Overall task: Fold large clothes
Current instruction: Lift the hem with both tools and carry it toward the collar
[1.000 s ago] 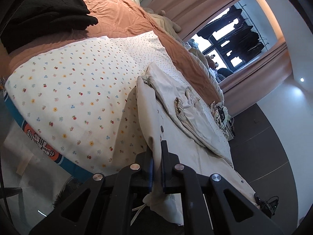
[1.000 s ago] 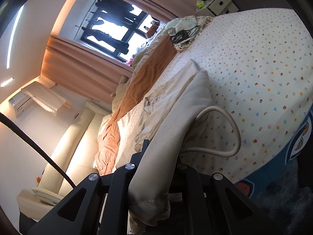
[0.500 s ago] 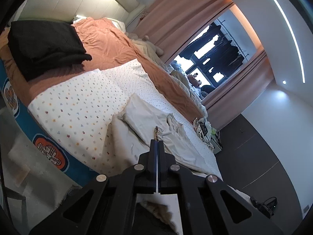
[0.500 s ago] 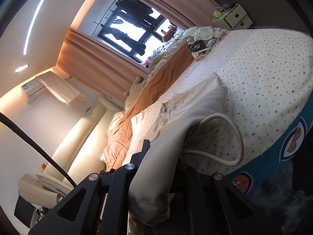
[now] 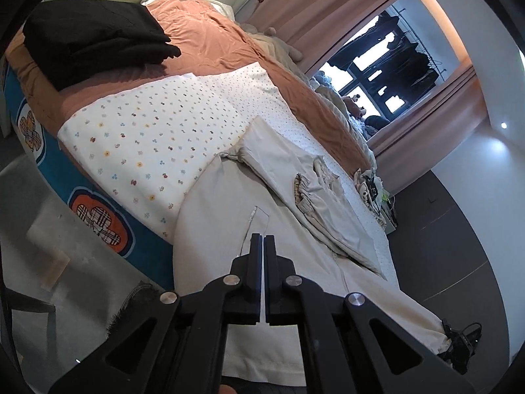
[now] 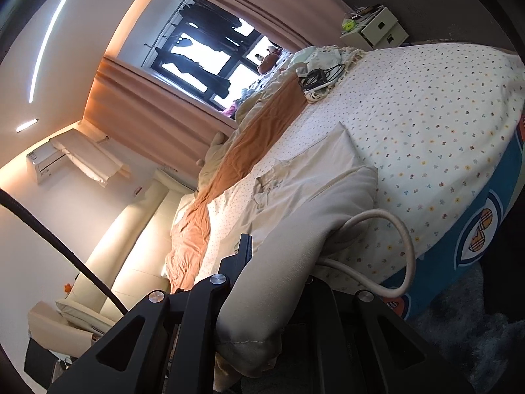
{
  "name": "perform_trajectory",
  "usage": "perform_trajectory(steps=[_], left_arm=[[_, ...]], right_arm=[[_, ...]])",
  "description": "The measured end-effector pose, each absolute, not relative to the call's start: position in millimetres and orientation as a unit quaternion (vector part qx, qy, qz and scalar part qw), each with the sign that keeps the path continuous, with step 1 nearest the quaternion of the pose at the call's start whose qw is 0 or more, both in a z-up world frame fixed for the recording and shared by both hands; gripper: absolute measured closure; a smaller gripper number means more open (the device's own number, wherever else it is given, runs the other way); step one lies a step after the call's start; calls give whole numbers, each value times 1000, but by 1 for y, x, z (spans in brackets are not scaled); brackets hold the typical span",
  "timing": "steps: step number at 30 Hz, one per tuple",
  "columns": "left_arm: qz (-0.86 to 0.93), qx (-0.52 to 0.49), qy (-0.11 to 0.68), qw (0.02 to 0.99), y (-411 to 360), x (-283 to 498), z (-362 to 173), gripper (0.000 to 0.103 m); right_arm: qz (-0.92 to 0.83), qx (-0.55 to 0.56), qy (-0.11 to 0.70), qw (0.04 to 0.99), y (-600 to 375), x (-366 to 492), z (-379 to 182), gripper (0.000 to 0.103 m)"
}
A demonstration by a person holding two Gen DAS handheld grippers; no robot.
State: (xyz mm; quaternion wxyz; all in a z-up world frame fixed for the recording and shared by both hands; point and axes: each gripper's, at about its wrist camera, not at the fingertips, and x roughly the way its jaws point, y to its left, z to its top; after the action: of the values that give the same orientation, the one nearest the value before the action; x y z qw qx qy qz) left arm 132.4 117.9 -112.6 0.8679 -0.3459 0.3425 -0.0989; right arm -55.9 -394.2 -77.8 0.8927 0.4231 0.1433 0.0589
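Trousers point(image 5: 229, 216), beige and long, lie across the near edge of the bed point(image 5: 144, 138), one leg folded back on the dotted sheet and the other trailing off the near right side toward the dark floor. The waistband point(image 5: 305, 190), gathered and ruffled, sits right of centre on the upper layer. This layout suggests a lengthwise fold in progress, with the fabric kept taut between the two hands so that the legs can be laid one over the other.

Left gripper point(image 5: 263, 243): the jaws are fully closed, pad against pad. No cloth is visible between the fingertips; the trousers lie beneath and beyond them. Whether a thin edge is pinched lower down cannot be told.

Right gripper point(image 6: 272, 262): the jaws are almost closed and clamp a thick roll of trouser fabric point(image 6: 279, 262) that fills the gap and hides the right finger. A drawstring point(image 6: 402, 229) loops out of the bundle to the right and hangs over the bed edge. The hold is probably high on the waist end, so that the cloth can be lifted clear of the sheet.

Containers: none holds anything relevant to the task. A small drawer unit point(image 6: 377, 28) stands at the far right with loose items on top. A black folded garment point(image 5: 92, 39) rests on the orange blanket point(image 5: 229, 49) at the far left, apart from the trousers. Cables point(image 6: 320, 77) lie on the far part of the sheet.
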Motion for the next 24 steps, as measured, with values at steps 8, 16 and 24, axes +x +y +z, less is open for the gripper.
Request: perform_trajectory(steps=[8,16,24], left_arm=[[-94,-366,338,862,114,128,-137,0],[-110,-408,390,818,117,135,-173,0],[-199,-477,412,751,110,158,-207,5]], right_arm=[[59,424,147,892,-402,-61,-83,95],[57,429,151,889,-409,-63,-84,95],[54,429,155,888,-410,-66,-87,95]])
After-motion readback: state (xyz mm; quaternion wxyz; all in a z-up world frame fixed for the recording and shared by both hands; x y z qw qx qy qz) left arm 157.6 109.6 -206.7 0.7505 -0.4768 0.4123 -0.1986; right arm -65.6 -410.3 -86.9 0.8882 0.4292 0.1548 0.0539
